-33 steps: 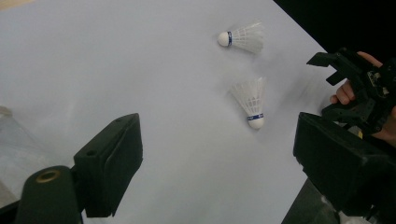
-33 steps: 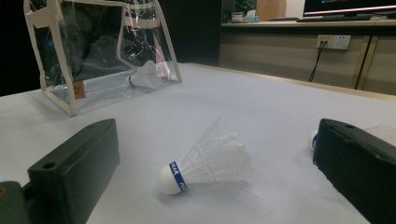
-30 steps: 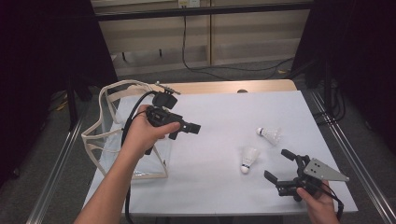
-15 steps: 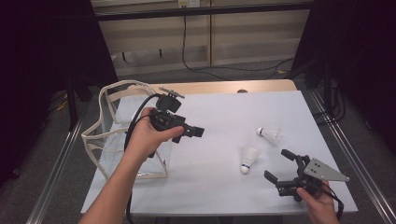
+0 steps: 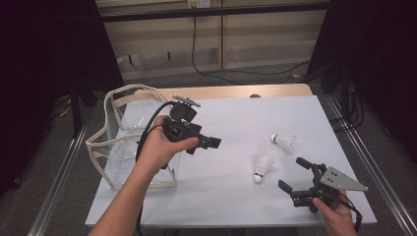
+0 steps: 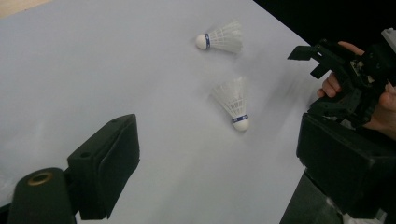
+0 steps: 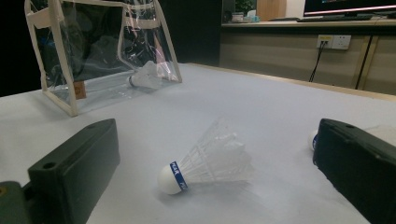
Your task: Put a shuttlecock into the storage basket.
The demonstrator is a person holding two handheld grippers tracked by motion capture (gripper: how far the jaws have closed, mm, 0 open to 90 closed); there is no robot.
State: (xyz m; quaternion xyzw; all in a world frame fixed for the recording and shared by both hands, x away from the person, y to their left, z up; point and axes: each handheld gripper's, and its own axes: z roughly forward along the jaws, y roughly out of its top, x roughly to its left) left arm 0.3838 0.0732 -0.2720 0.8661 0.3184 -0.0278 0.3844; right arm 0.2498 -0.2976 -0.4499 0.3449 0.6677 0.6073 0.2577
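Two white shuttlecocks lie on the white table (image 5: 236,196): one (image 5: 263,166) with its cork toward the front, the other (image 5: 284,141) farther right. A third shuttlecock (image 7: 145,75) lies inside the clear bag (image 5: 129,147) at the left. My left gripper (image 5: 210,143) hovers just right of the bag, open and holding nothing. In its own view the left gripper (image 6: 219,154) faces both loose shuttlecocks (image 6: 233,100) (image 6: 222,37). My right gripper (image 5: 292,173) rests low at the front right, open. Ahead of the right gripper (image 7: 217,154), the nearer shuttlecock (image 7: 205,161) lies on the table, untouched.
The bag (image 7: 102,51) stands upright with cream trim and its mouth open at the top. Metal rails (image 5: 364,162) run along both sides of the table. A wooden strip (image 5: 236,92) borders the far edge, and dark curtains stand beyond it.
My left gripper has drifted slightly right and down, away from the bag. The right gripper and both loose shuttlecocks have stayed put.
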